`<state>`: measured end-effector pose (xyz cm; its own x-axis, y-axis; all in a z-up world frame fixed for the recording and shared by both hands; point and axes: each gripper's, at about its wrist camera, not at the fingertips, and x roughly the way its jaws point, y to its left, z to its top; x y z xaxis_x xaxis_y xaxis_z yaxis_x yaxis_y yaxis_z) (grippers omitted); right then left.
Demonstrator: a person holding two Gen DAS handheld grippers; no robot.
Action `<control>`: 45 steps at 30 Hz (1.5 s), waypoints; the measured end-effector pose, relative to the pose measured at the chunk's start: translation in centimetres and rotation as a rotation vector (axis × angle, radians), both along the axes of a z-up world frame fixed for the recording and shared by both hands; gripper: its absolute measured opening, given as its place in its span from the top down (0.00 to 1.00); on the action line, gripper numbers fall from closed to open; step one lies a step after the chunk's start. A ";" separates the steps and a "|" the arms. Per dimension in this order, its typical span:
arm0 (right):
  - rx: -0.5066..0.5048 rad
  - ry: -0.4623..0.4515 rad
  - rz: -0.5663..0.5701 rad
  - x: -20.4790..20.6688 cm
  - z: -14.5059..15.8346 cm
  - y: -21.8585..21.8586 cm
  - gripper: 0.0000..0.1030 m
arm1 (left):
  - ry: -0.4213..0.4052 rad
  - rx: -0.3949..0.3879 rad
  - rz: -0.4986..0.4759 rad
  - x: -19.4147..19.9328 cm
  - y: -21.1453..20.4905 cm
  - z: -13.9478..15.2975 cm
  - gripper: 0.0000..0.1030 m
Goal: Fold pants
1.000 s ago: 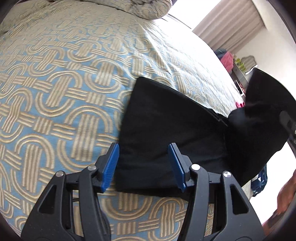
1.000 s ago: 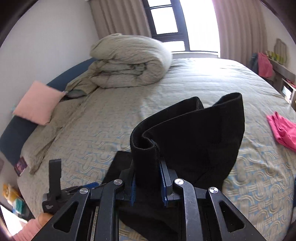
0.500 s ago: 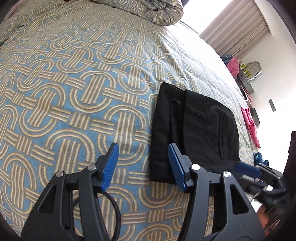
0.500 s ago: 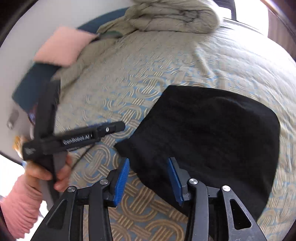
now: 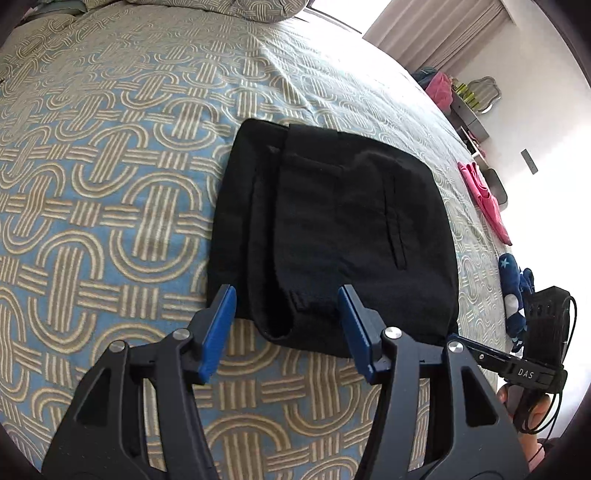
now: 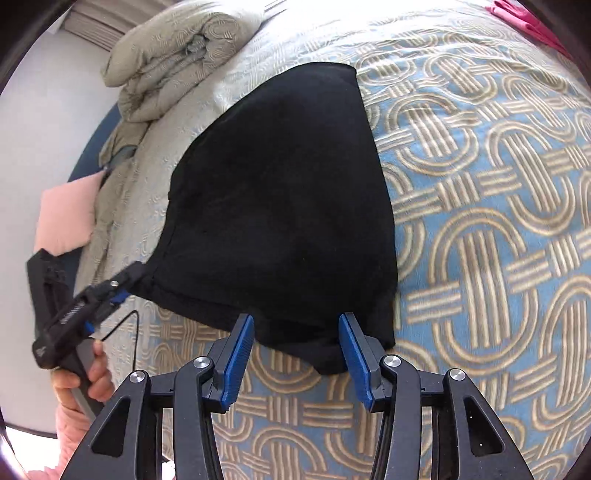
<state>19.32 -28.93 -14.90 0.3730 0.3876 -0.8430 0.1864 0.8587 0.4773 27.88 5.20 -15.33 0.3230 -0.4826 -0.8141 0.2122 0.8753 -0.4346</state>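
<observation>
Blue pads lined both claws. The right gripper (image 6: 296, 354) hung just over the near edge of the black pants (image 6: 280, 206), its jaws parting, with a lip of the folded hem lying between the pads but neither pad pressing on it. The left gripper (image 5: 287, 328) stood with its jaws apart as well, hovering at the near edge of the pants (image 5: 332, 236); the cloth showed between its fingers, and whether a pad touched it could not be told. In the right wrist view the left gripper (image 6: 122, 291) reached in from the left side, its tip at the corner of the fabric, carried in a hand (image 6: 92, 376) above a pink sleeve (image 6: 70, 424).

Beyond the claws, the pants lay folded into a compact, flat packet on the patterned bedspread (image 5: 92, 184), a blue ground crossed with beige interlocking loops. A seam and a pocket slit ran across the top layer.

Farther out, a rolled grey duvet (image 6: 177, 55) sat at the head of the bed, with a pink pillow (image 6: 66, 214) beside it. A pink garment (image 5: 484, 195) and a blue starred cloth (image 5: 511, 291) lay near the far edge of the bed, toward the curtains (image 5: 443, 33).
</observation>
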 end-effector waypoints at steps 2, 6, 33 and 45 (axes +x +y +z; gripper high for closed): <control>0.005 0.015 0.017 -0.2 -0.1 0.1 0.53 | 0.020 -0.007 0.007 -0.3 -0.3 -0.3 0.41; 0.053 0.023 0.008 -0.4 0.0 -0.5 0.53 | 0.046 -0.024 0.034 -0.6 0.0 -0.2 0.36; -0.030 0.046 -0.072 -2.5 0.8 -3.5 0.52 | -0.030 -0.119 0.121 -1.1 2.4 -1.7 0.60; -0.280 -0.017 0.020 5.4 4.6 -0.5 0.52 | -0.171 -0.006 0.111 0.6 3.7 3.9 0.45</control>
<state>24.68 -29.47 -10.33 0.3830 0.1478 -0.9118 0.1622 0.9610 0.2239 28.49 8.89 -11.41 0.5079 -0.4412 -0.7399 0.1853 0.8948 -0.4063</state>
